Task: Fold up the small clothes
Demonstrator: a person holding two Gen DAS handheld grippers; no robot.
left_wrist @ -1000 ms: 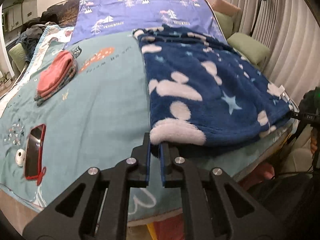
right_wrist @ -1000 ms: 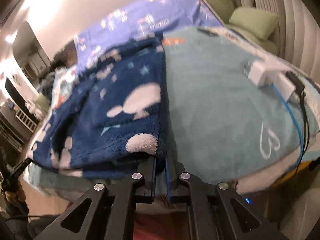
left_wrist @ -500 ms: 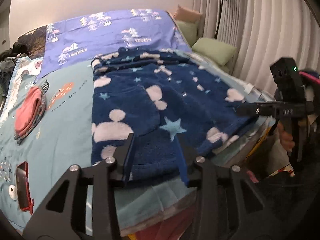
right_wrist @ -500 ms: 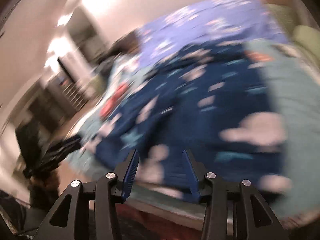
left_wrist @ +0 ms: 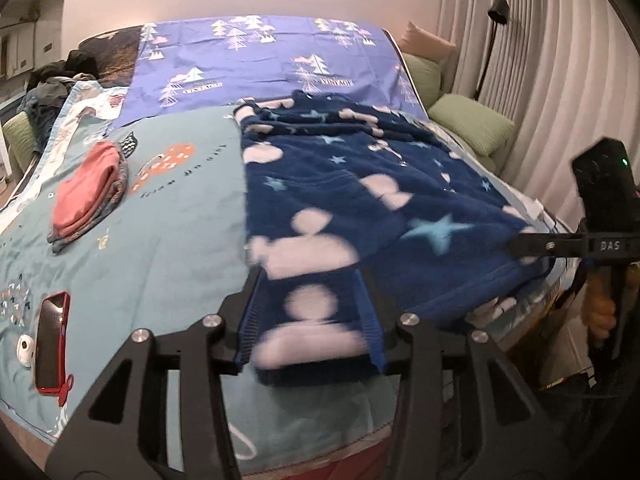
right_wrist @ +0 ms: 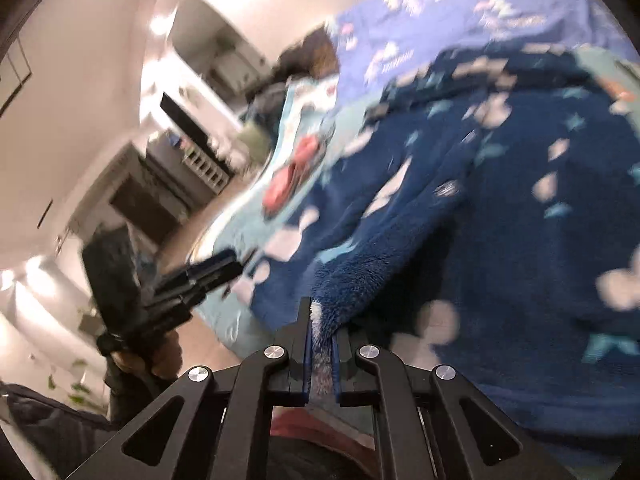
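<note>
A navy fleece garment (left_wrist: 360, 176) with white mouse shapes and pale stars lies spread on the teal bedspread (left_wrist: 160, 248). My left gripper (left_wrist: 308, 272) is at its near left corner. Its jaws are opening, and the blurred corner lies loose between the fingers (left_wrist: 250, 312). My right gripper (right_wrist: 320, 320) is shut on the fleece's (right_wrist: 500, 220) near edge, with a tuft of fabric pinched between its pads. In the left wrist view that right gripper (left_wrist: 520, 246) sits at the garment's near right edge, held by a hand. The left gripper (right_wrist: 224, 268) shows at the left in the right wrist view.
A folded red and grey stack (left_wrist: 86, 196) lies left of the fleece. A red-cased phone (left_wrist: 50, 344) and a small white round object (left_wrist: 25, 350) lie near the bed's front left edge. Green pillows (left_wrist: 472, 124), a floor lamp (left_wrist: 498, 10) and curtains stand at the right.
My left gripper opened off the near corner and lifted back a little. My right gripper let go, swung left along the near edge and shut on the fleece again.
</note>
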